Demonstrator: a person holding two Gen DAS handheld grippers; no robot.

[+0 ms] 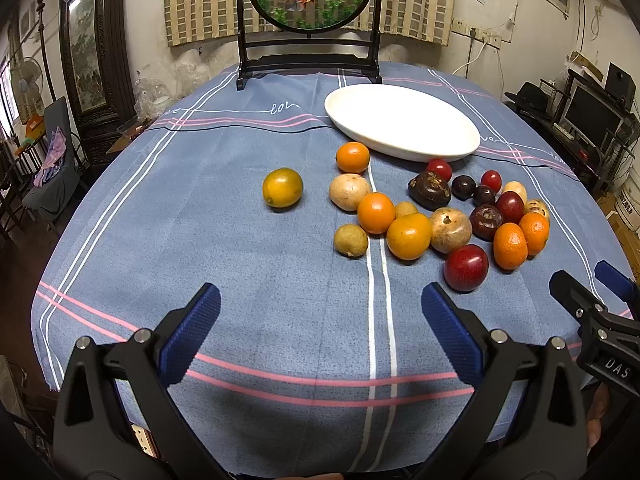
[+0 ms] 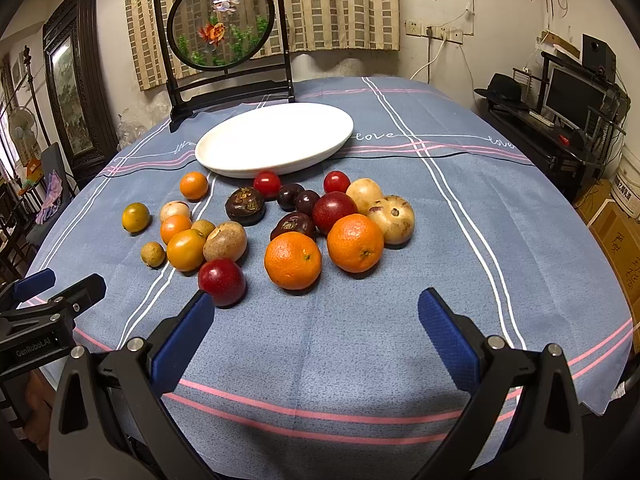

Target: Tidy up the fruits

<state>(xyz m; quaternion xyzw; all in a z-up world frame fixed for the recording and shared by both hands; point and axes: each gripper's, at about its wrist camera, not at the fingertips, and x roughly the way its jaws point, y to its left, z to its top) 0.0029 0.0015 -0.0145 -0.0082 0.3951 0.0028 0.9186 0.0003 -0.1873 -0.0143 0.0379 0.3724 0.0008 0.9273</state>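
Several fruits lie loose on the blue striped tablecloth (image 1: pixel 248 264): oranges (image 2: pixel 293 260), red plums (image 2: pixel 222 281), dark passion fruits (image 2: pixel 245 205), pale tan fruits (image 2: pixel 392 219) and small cherry tomatoes (image 2: pixel 267 184). One yellow-green citrus (image 1: pixel 282 187) sits apart to the left. Behind them stands an empty white oval plate (image 1: pixel 400 120) (image 2: pixel 276 138). My left gripper (image 1: pixel 320 320) hovers open near the front edge, holding nothing. My right gripper (image 2: pixel 316 320) is also open, just short of a red plum and the oranges. Each gripper shows at the edge of the other's view.
A dark wooden stand with a round goldfish panel (image 2: pixel 222 24) stands at the table's back edge behind the plate. A desk with a monitor (image 2: pixel 572 96) lies to the right, chairs and a fan (image 1: pixel 24 80) to the left.
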